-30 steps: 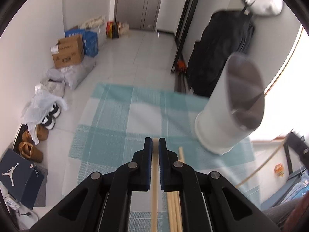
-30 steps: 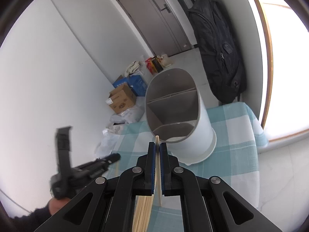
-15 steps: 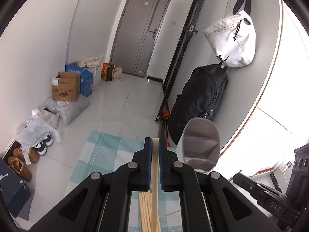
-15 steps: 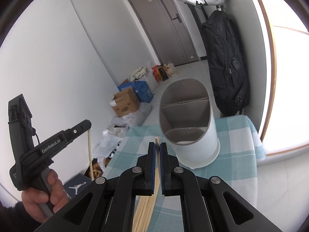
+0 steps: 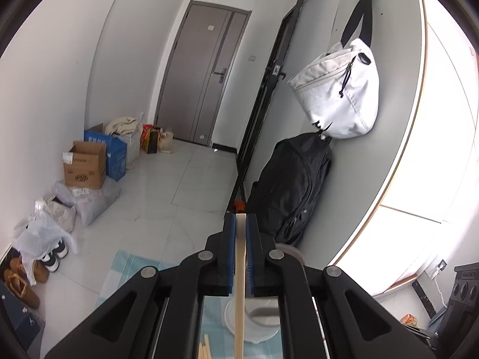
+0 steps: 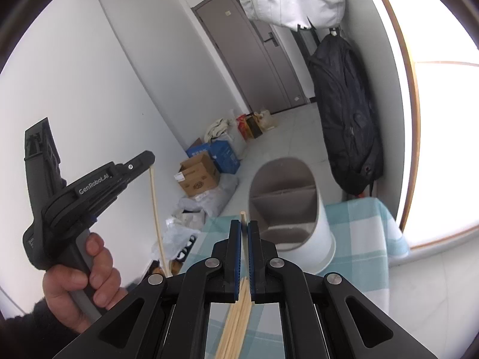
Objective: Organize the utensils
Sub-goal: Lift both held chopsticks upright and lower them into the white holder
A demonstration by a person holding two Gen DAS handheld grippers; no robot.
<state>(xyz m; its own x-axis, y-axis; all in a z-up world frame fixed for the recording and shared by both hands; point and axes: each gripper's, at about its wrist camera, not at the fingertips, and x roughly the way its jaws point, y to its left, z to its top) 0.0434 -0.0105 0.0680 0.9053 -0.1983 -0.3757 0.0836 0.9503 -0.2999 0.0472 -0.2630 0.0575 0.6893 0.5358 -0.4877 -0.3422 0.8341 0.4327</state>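
Observation:
My left gripper [image 5: 241, 224] is shut on a single wooden chopstick [image 5: 240, 284] and holds it high above the table; in the right wrist view that gripper [image 6: 148, 161] shows at the left with the chopstick [image 6: 155, 209] hanging down from it. My right gripper [image 6: 244, 227] is shut on another wooden chopstick [image 6: 244, 220], just left of the white utensil holder [image 6: 287, 209] with inner dividers. Several loose chopsticks [image 6: 236, 320] lie on the checked cloth under the right gripper. The holder [image 5: 260, 317] sits below the left gripper, mostly hidden.
The teal checked tablecloth [image 6: 365, 233] covers a small table whose right edge is near the window. A black backpack [image 6: 347, 113] and white bag [image 5: 338, 89] hang on the wall behind. Boxes [image 5: 86, 167], bags and shoes [image 5: 51, 257] lie on the floor at left.
My left gripper has risen and tilted up with its chopstick, so the table has dropped out of its view. My right gripper has pulled back slightly from the holder, still shut on its chopstick.

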